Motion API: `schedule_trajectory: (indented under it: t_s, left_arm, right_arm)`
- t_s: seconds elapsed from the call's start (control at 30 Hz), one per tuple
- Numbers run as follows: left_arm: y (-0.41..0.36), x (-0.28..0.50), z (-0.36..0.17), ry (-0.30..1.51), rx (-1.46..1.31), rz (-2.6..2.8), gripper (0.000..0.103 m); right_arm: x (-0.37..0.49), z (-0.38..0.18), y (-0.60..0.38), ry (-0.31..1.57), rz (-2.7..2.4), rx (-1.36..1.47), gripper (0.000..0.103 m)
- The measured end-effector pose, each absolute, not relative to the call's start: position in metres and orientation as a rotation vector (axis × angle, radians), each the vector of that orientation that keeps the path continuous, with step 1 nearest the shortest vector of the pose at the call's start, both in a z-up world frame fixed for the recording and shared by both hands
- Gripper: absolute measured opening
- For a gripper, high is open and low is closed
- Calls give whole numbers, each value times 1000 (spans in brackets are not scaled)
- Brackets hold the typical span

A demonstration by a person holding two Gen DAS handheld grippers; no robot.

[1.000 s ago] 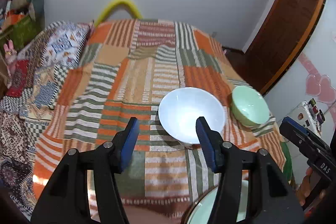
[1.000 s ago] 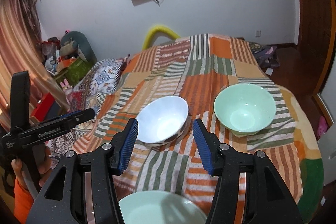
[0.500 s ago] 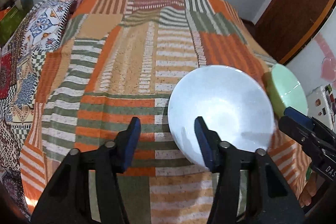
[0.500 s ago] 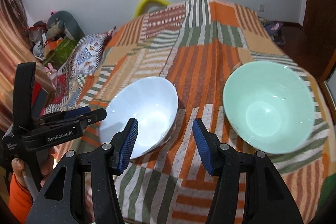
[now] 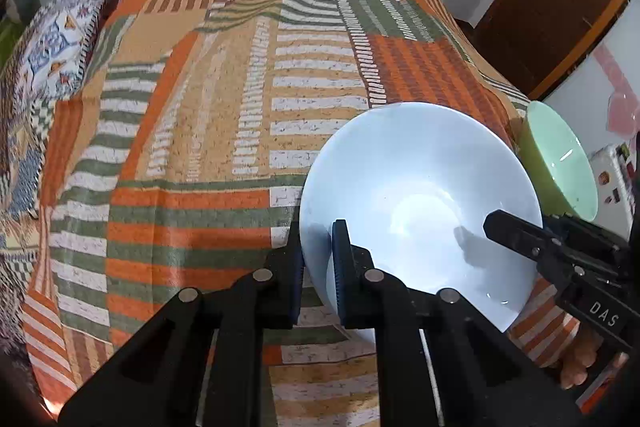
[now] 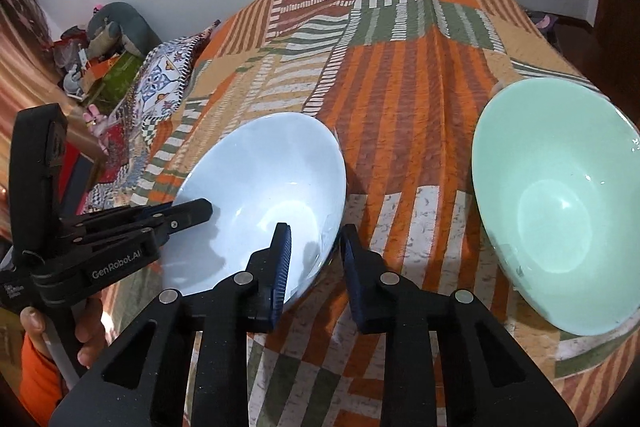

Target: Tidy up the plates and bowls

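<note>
Left wrist view: the left gripper [image 5: 320,259] clamps the near-left rim of the white bowl [image 5: 420,203], one finger inside the wall, the other outside against the quilt [image 5: 200,131]. Its jaws have just been closing and now pinch the rim. The bowl's basin spreads ahead and to the right of the fingers. The right gripper [image 5: 504,227] reaches in over the opposite rim, and the green bowl [image 5: 560,163] sits beyond it, just beside the white one at far right.

Right wrist view: the right gripper [image 6: 314,259] straddles the white bowl's [image 6: 264,187] near-right rim, blue pad inside, the other pad outside. Its jaws have just been closing and grip that thin wall. The left gripper [image 6: 188,215] holds the far-left rim. The green bowl [image 6: 560,211] rests to the right, apart from both tools.

A clean lift likely calls for both hands rising together and level, since the smooth, thin rim could slip or tip from uneven pull; the soft quilt offers no firm support underneath.
</note>
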State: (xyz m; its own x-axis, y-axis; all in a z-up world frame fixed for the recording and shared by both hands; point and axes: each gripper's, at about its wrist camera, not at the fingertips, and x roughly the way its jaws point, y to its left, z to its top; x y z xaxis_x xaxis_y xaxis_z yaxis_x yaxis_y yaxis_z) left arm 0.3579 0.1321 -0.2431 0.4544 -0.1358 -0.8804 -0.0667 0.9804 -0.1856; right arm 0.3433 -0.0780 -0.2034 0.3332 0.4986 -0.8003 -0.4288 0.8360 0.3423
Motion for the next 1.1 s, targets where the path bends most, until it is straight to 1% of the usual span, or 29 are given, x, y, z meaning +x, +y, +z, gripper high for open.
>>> schedule_trajectory:
  t_s: [0.23,0.43,0.87,1.1]
  left_arm:
    - [124,350,-230,1076,-159,-29,12]
    - [117,334,-206,1033,-142,-31,12]
    - [104,276,-148,937,-116,-27,12]
    - [101,244,-130,909,-113,-13,12]
  right_arm:
    - [338,-198,-77,1063,589,44,20]
    - [328,-179,-85,1024,584,52,21]
    - [290,-134,-93,939,605,54,21]
    - [264,-120,-93,903,617,38,21]
